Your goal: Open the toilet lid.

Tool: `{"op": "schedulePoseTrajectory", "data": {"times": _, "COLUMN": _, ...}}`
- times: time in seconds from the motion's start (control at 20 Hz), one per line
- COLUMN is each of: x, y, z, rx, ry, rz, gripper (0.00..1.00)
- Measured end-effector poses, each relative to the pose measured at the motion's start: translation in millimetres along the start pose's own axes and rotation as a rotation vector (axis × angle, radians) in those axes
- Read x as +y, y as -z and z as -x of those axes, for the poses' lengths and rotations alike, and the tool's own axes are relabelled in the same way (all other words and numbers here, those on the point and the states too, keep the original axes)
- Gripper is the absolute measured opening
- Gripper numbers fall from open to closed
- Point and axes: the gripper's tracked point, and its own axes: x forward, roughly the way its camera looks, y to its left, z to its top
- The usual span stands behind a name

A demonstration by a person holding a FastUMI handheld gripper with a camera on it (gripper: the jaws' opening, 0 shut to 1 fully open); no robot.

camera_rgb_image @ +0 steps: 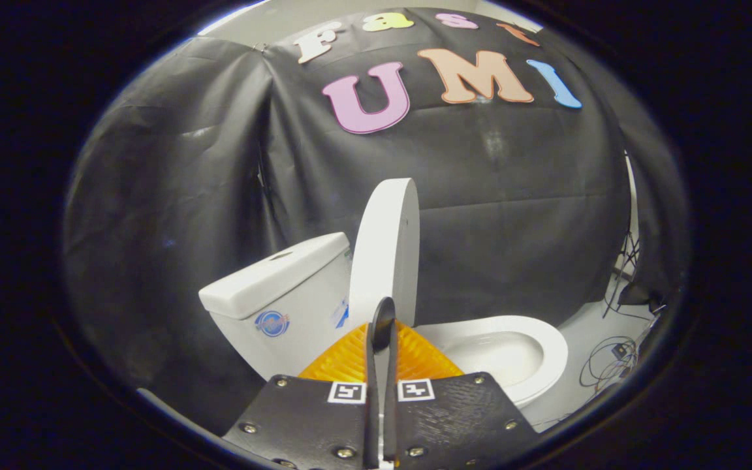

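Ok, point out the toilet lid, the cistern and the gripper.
toilet lid [386,248]: gripper view, its raised white face, standing upright.
cistern [278,277]: gripper view, its top cover.
gripper [381,326]: gripper view, between its nearly closed fingertips, nothing held.

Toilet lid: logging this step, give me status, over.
Claw nearly shut, fingers pinching the toilet lid edge. Lid upright, beside the tank. Seat and bowl exposed. Nothing in the way.

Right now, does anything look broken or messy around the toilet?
Nothing looks broken or spilled. The toilet lid stands upright near the tank, and the bowl looks clean. The gripper fingers are nearly together just before the lid. Only loose cables lie tangled on the floor.
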Motion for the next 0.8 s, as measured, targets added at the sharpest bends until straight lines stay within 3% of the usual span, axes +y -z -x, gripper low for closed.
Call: {"op": "schedulePoseTrajectory", "data": {"times": 0.8, "x": 40.7, "y": 5.8, "z": -8.8, "rx": 0.018, "ry": -0.154, "rz": -0.091, "gripper": 0.04}}
